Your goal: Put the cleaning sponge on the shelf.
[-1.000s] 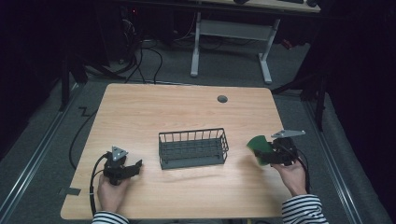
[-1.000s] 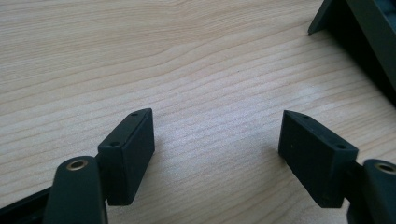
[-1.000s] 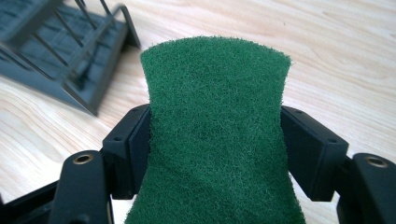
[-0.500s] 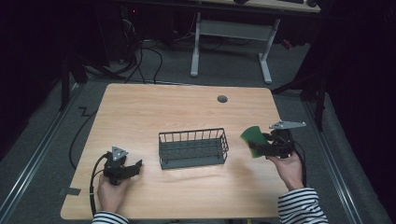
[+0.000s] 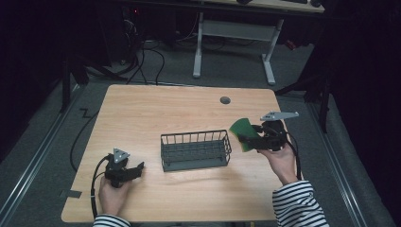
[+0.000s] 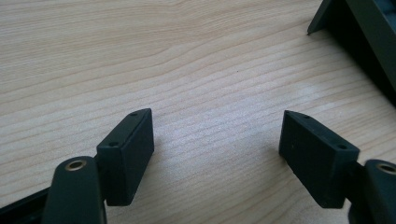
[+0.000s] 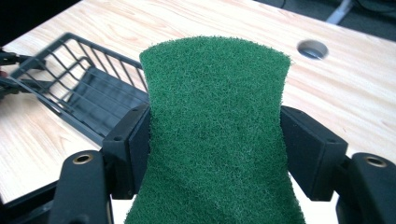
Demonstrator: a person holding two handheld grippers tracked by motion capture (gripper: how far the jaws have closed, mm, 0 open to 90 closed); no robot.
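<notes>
High view: our right gripper pinches a green pad beside the basket's right end; left gripper rests open.

No legible text, seemingly.

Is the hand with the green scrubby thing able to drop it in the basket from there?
Probably yes. The right gripper grips the green scouring pad just beside the right end of the wire basket. The basket's top is open, it looks empty, and nothing lies between them.
</notes>
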